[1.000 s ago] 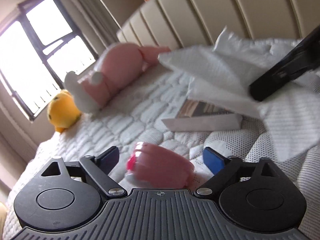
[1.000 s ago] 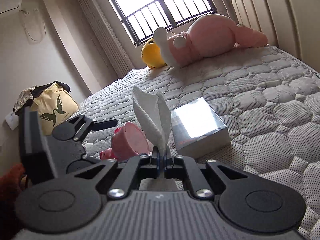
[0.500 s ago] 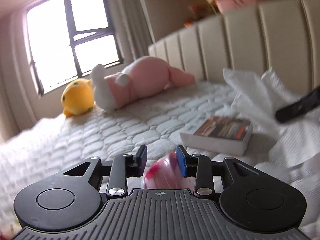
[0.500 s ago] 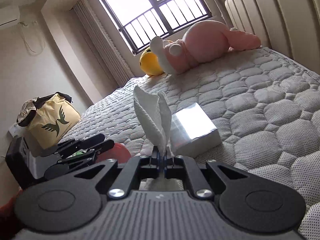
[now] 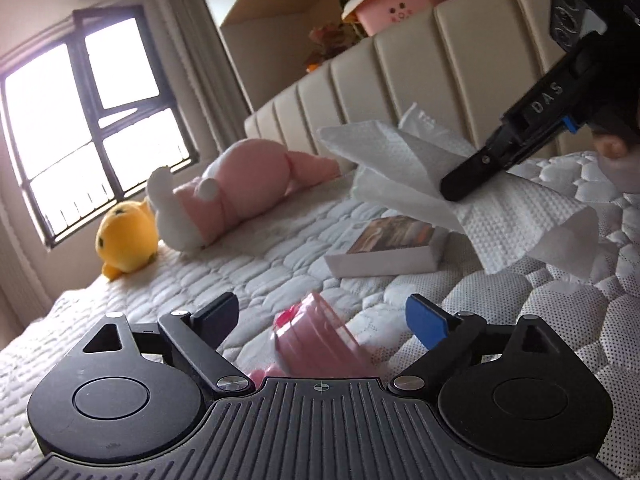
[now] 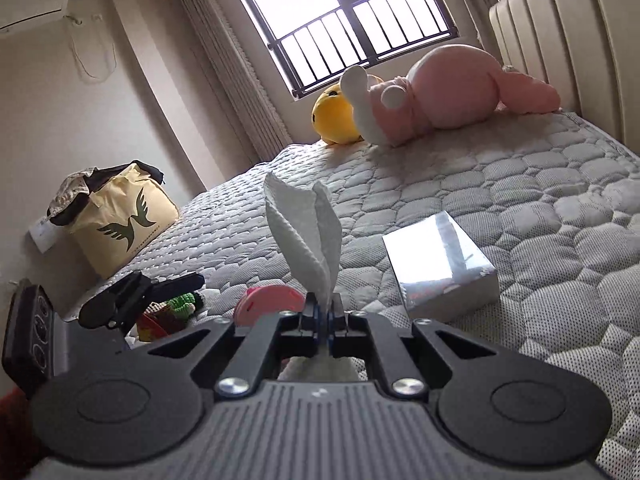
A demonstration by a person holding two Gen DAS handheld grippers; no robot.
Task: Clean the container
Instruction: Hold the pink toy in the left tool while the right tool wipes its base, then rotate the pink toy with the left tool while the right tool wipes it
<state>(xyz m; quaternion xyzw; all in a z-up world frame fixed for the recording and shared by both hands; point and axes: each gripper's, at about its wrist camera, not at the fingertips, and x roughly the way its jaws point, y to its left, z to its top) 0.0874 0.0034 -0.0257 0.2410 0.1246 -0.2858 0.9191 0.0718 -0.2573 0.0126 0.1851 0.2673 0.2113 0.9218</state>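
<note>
— What's in view, big things first?

— The mattress (image 5: 280, 248), a boxed book (image 5: 394, 246) on it, then the pink container (image 5: 320, 336) lying on its side between my left gripper (image 5: 320, 316)'s wide-spread fingers, unheld.

— And your right?

— My right gripper (image 6: 325, 316) is pinched tight on a white tissue (image 6: 304, 228). I'd close the left squarely across the container's ribbed wall, steadying it before the tissue goes in.

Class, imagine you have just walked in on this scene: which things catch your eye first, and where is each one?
First, the white tissue standing up from the shut right gripper. Next, the pink container lying on its side on the quilted mattress, between the fingers of the open left gripper. Far back, a pink plush and a yellow plush lie under the window.
</note>
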